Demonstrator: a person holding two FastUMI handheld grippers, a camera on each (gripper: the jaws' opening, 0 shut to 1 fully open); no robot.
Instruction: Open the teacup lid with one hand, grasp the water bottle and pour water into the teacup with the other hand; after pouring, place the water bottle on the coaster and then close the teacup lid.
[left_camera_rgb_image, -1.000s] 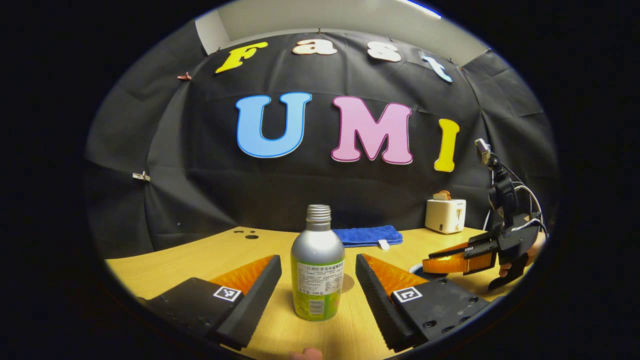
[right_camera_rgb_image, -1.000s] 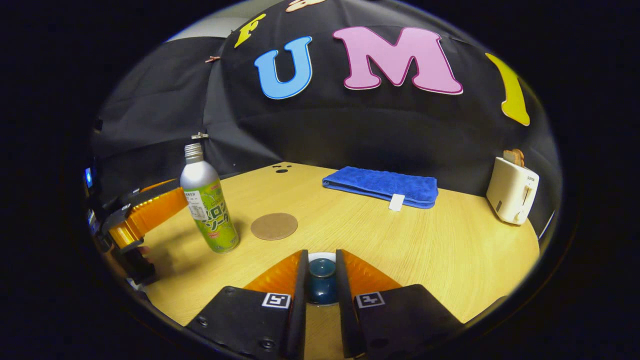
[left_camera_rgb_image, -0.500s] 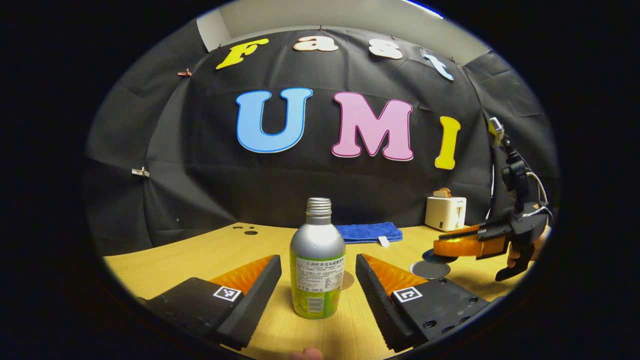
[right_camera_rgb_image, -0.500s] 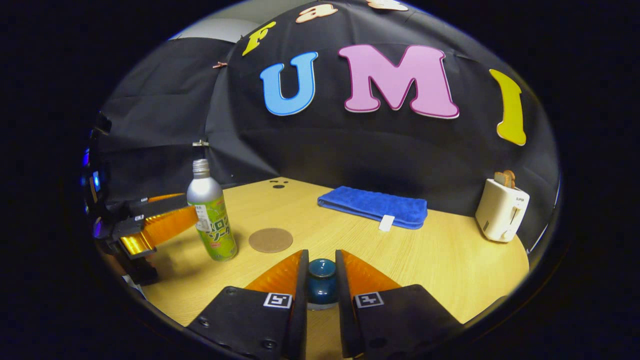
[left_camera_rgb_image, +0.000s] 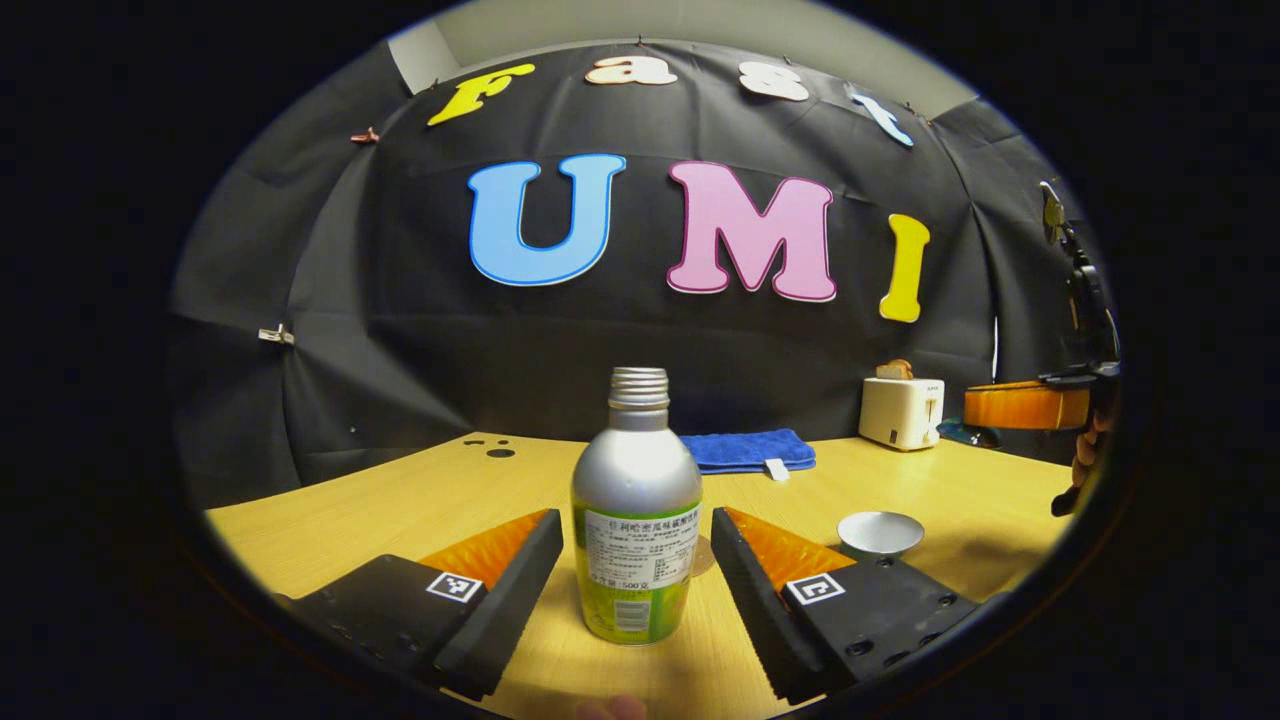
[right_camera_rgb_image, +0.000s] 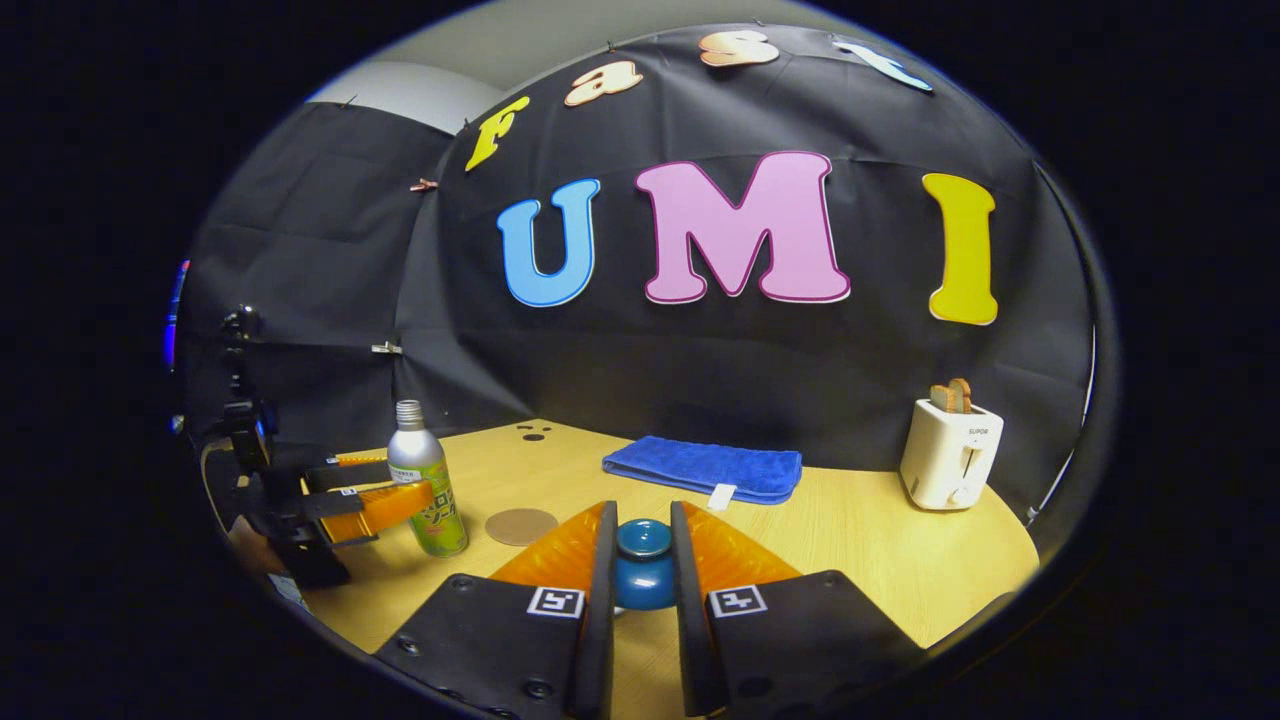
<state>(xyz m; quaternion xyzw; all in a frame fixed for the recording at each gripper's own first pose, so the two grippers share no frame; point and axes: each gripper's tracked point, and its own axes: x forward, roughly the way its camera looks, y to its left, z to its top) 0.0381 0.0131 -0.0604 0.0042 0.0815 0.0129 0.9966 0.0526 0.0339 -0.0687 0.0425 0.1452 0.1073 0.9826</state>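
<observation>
Standing upright on the counter (left_camera_rgb_image: 400, 500), the water bottle (left_camera_rgb_image: 636, 510) sits between the spread jaws of the left gripper (left_camera_rgb_image: 636, 560), untouched by either finger. The right gripper (right_camera_rgb_image: 641, 570) pinches the knob of the teacup lid (right_camera_rgb_image: 643, 575), held high above the uncovered teacup (left_camera_rgb_image: 879, 532). The coaster (right_camera_rgb_image: 521, 526) lies just beside the bottle.

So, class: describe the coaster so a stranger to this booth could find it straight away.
Start at the wooden table and find the water bottle standing between the left gripper fingers. Just beside it lies the coaster, a flat brown disc, the only thin round thing lying on the wood there.
</observation>
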